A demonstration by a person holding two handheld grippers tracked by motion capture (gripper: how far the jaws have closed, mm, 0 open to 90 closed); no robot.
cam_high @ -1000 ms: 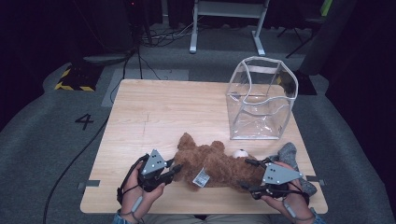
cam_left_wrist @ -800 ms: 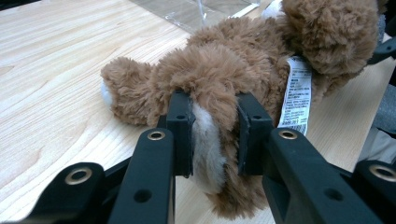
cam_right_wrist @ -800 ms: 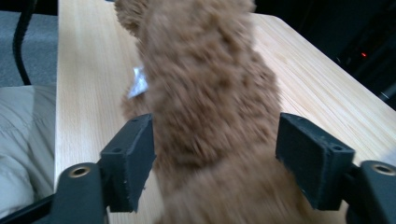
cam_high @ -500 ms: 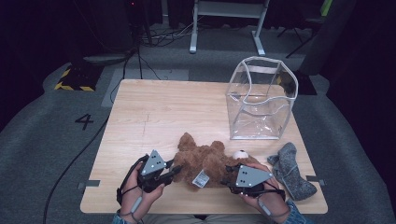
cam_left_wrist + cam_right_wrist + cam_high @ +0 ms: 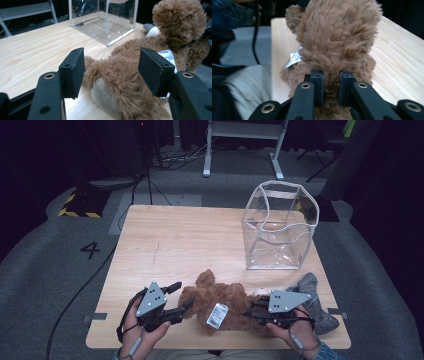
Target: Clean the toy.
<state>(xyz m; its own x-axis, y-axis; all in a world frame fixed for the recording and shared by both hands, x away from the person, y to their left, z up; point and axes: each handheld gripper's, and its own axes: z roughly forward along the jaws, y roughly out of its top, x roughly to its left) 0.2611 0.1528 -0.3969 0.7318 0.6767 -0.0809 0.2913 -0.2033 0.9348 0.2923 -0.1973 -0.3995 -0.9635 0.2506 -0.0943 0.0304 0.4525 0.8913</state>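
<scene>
My right gripper [image 5: 248,312] has come in from the grey cloth [image 5: 314,304] at the table's [image 5: 200,240] right front corner to the bear [image 5: 220,302], and its jaws have just been closing: they now pinch a tuft of brown fur [image 5: 332,82]. My left gripper [image 5: 183,296] has just been opening; its pads [image 5: 72,72] stand apart on either side of the bear's leg [image 5: 117,82] without pressing it. The bear lies along the front edge, tag [image 5: 217,315] up, between my hands. So the hold has passed from left to right, I judge, and the right hand can lift it toward the clear box [image 5: 277,227] at the far right corner.
</scene>
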